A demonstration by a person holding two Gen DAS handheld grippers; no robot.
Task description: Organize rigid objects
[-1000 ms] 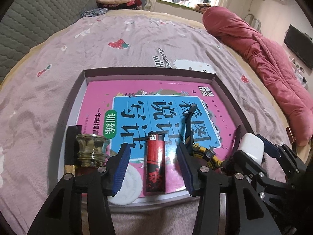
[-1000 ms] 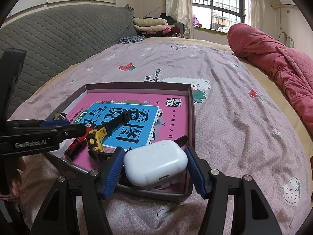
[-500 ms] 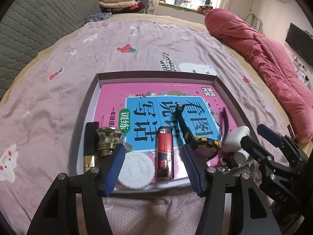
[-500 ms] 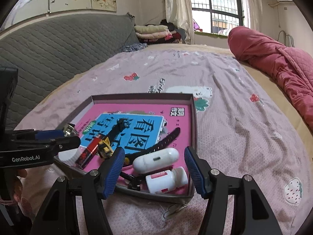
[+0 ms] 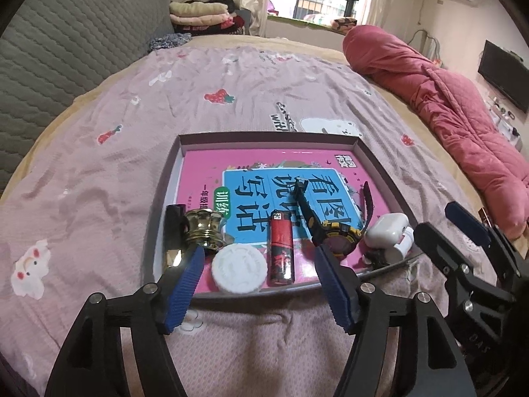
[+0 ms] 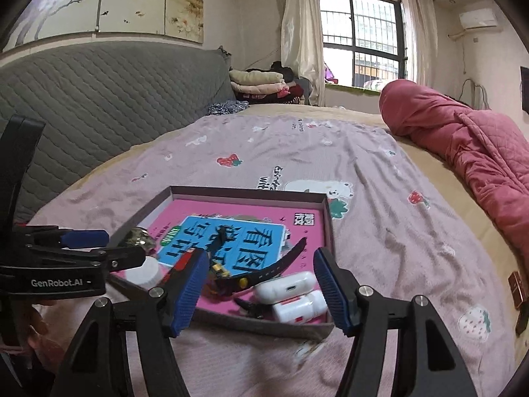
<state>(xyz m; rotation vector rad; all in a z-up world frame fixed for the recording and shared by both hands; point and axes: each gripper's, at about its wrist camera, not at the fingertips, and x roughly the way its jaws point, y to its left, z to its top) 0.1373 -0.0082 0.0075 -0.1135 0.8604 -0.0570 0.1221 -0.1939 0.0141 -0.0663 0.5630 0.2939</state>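
A shallow tray (image 5: 172,178) (image 6: 325,218) lies on the bed (image 5: 115,172) (image 6: 380,198), and a pink and blue book (image 5: 264,172) (image 6: 251,218) covers its floor. The small things are lined up on the book along the tray's near edge. From the left in the left wrist view: a black and gold bar (image 5: 173,238) against the left wall, a brass-coloured ornament (image 5: 202,228) (image 6: 139,236) just beside it, a round white lid (image 5: 239,268) (image 6: 145,273), a red lighter (image 5: 281,251) lying lengthwise, and a black and yellow watch (image 5: 337,238) (image 6: 224,273) with its straps spread over the book. At the right end a white earbud case (image 5: 386,231) (image 6: 286,283) rests against a small white bottle (image 5: 405,244) (image 6: 299,306), with a small black clip (image 6: 253,307) beside the bottle.

The left gripper (image 5: 258,289) hovers over the bed just short of the tray's near edge, its blue-padded fingers (image 5: 183,287) spread wide and holding nothing. The right gripper (image 6: 259,292) hangs near the tray's right front corner, its fingers (image 6: 334,292) likewise wide apart and bare; the earbud case and bottle lie between them in its view, untouched.

A rolled pink quilt (image 5: 446,106) (image 6: 463,139) lies along the bed's right side, and folded clothes (image 5: 201,13) (image 6: 258,82) are stacked by the window.
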